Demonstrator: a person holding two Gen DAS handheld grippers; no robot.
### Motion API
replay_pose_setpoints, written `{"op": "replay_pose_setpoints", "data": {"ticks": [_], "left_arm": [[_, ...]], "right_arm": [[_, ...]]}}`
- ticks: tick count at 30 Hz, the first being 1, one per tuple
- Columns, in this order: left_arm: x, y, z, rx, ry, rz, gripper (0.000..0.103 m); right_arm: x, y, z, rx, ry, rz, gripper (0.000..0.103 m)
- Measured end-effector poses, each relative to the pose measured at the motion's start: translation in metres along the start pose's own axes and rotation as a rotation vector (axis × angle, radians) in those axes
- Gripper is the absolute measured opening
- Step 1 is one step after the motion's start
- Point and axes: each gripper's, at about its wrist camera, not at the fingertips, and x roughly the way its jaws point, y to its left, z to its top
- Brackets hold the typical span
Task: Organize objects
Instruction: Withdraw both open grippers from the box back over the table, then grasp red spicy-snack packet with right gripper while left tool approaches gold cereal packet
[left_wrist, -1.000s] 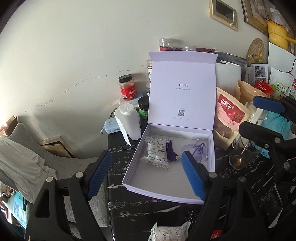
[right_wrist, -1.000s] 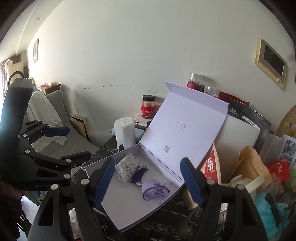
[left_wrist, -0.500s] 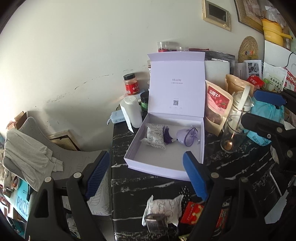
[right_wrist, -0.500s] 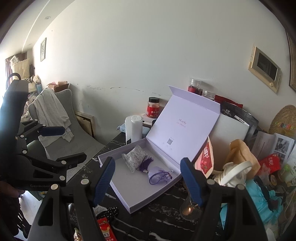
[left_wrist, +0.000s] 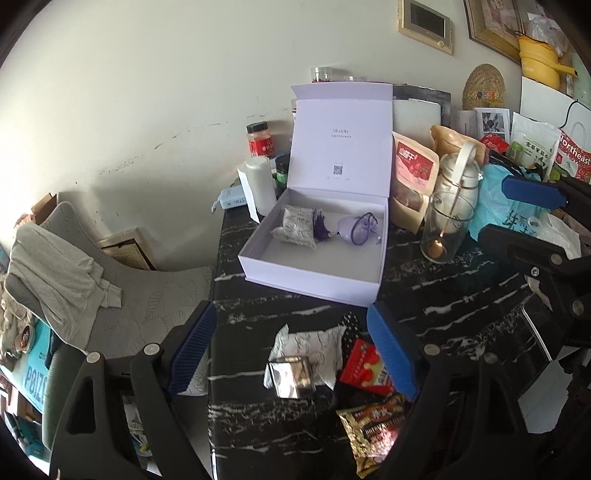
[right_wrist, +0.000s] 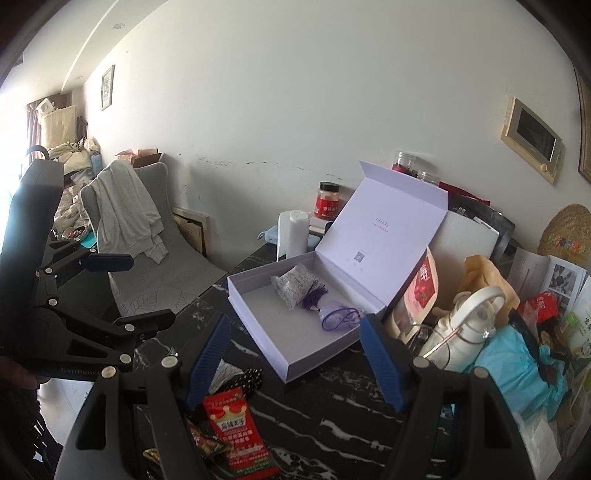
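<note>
Both pairs of our blue fingers (left_wrist: 391, 350) stand spread and empty, the left gripper (left_wrist: 291, 349) opening wider over small loose packets (left_wrist: 314, 347), presumably bound for the open lilac cardboard box (left_wrist: 314, 273) beyond; the right gripper (right_wrist: 295, 362) waits alongside.

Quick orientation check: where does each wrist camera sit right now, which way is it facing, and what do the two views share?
Left wrist: on the left gripper, whose jaws are opening and empty, looking down at the black table with snack packets near; the right gripper shows at right.
Right wrist: on the right gripper, open, facing the table from the other side; the left gripper shows at left.
Shared: the open lilac box holding sachets.
</note>
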Motion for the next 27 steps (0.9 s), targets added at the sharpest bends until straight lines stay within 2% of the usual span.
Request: {"op": "replay_pose_setpoints", "data": {"ticks": [12, 27], "left_arm": [[-0.005, -0.02, -0.06, -0.047, 0.058, -0.031, 0.084], [0.026, -0.037, -0.109, -0.088, 0.151, -0.078, 0.084]], "right_arm": [[0.004, 0.012, -0.054, 0.003, 0.083, 0.06, 0.073], [0.03, 0.01, -0.109, 0.01, 0.198, 0.128, 0.073]]}}
